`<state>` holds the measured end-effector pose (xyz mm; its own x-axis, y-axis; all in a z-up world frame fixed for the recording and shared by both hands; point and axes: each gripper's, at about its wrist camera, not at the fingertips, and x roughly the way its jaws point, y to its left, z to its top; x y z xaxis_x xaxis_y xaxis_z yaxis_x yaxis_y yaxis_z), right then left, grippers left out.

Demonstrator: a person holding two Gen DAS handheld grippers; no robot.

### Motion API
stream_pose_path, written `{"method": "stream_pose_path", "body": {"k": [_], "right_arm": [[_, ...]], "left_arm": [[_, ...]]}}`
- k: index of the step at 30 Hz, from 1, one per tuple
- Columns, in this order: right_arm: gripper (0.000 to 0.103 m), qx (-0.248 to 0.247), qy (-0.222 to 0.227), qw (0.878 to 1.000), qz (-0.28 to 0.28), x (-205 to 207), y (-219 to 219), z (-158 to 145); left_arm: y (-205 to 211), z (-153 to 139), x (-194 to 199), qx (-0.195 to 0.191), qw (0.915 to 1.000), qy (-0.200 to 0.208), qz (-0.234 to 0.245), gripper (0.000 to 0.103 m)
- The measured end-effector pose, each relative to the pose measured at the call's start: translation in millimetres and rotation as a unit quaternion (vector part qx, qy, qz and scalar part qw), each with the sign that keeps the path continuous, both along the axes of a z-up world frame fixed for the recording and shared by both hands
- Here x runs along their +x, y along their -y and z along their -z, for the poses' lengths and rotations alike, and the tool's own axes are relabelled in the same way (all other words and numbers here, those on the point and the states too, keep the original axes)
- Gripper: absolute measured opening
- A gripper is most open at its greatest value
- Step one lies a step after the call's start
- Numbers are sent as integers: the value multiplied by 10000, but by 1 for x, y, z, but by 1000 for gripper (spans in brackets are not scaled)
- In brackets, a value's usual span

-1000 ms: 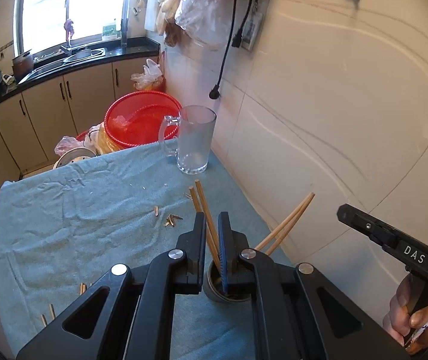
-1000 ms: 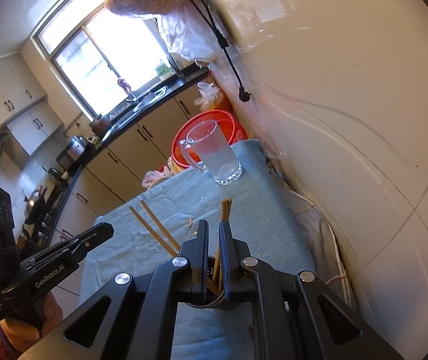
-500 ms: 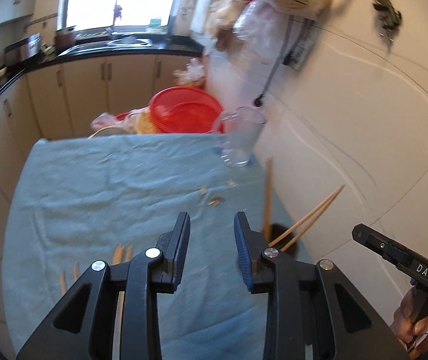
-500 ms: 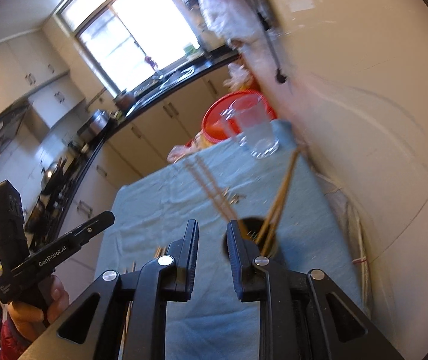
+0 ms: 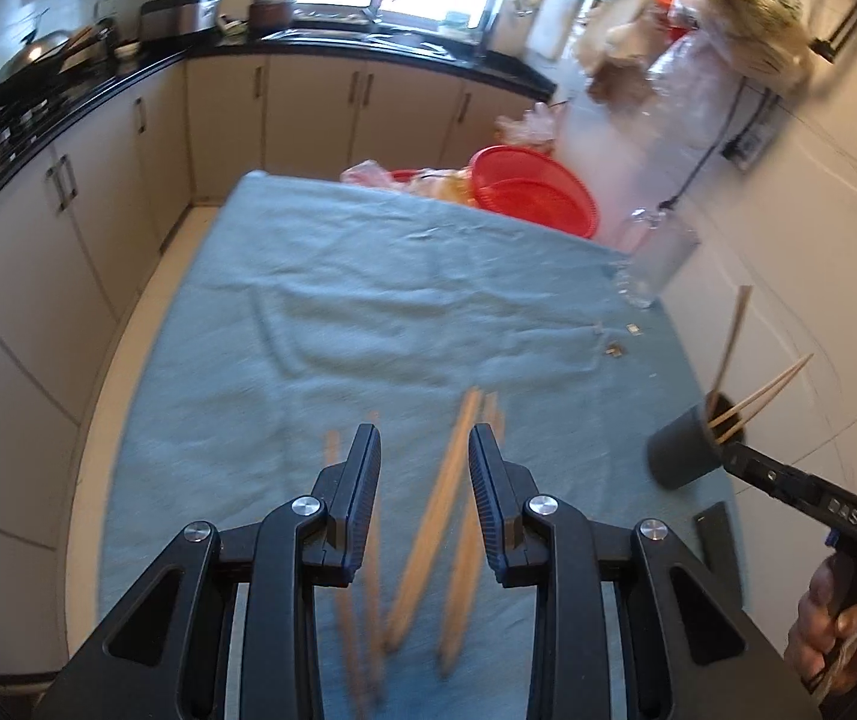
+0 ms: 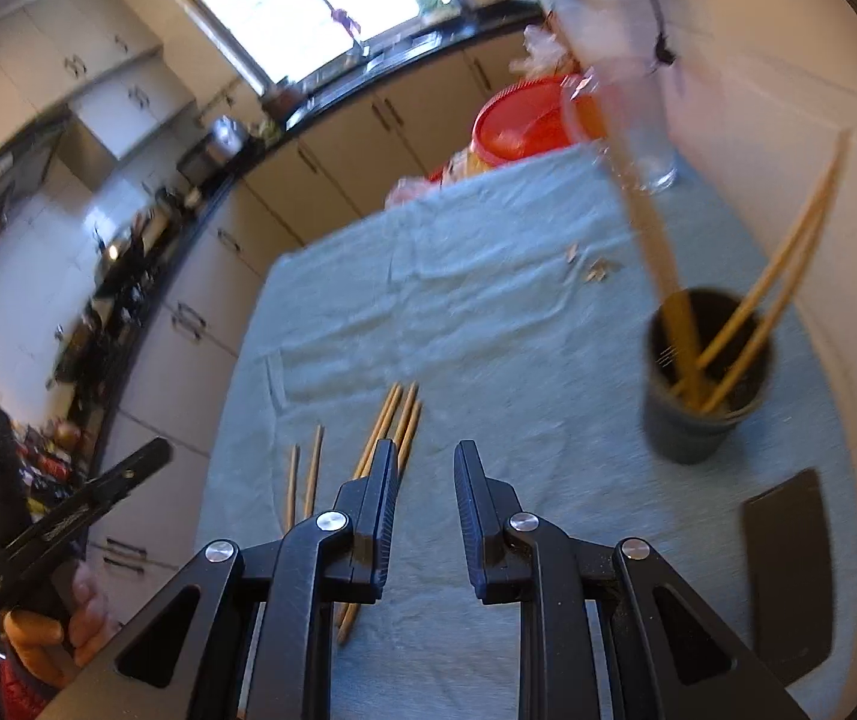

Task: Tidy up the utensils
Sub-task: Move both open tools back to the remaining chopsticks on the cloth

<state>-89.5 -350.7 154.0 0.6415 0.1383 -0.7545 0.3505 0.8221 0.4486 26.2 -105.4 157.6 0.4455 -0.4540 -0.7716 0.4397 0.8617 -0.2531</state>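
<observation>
Approx. four chopsticks point(image 6: 788, 276) stand in the cup point(image 6: 706, 420), right of my tools. Loose sticks point(image 5: 434, 516) lie on the worktop point(image 5: 368, 312) under both. Left tool point(image 5: 422, 480) & right tool point(image 6: 425, 498): both apart, empty.

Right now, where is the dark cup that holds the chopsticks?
In the right wrist view the dark cup stands upright on the blue cloth at the right, near the wall, between the glass mug behind and a flat black object in front.

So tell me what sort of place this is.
A home kitchen, most likely: black countertop over cream cabinets, a sink under the window, and a wok on the stove.
</observation>
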Motion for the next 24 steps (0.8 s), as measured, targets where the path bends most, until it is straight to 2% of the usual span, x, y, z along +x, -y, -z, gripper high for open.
{"method": "stream_pose_path", "body": {"k": [3, 5, 8, 11, 15, 24], "right_arm": [[21, 78, -93, 9998, -133, 18, -21, 19], [21, 68, -344, 9992, -165, 32, -34, 35], [21, 319, -531, 9978, -235, 46, -45, 55], [21, 400, -664, 9963, -378, 60, -53, 65], [21, 305, -874, 9945, -483, 81, -62, 77], [20, 630, -1263, 9896, -269, 126, -67, 106]], "left_arm": [[-29, 15, 3, 65, 10000, -30, -49, 29], [-44, 26, 5, 170, 9997, -109, -114, 29], [-60, 33, 7, 119, 9994, -293, -152, 29], [-69, 31, 3, 110, 9997, -188, -111, 29], [-80, 38, 2, 105, 9994, -306, -104, 29], [-102, 61, 3, 151, 9982, -562, -143, 29]]}}
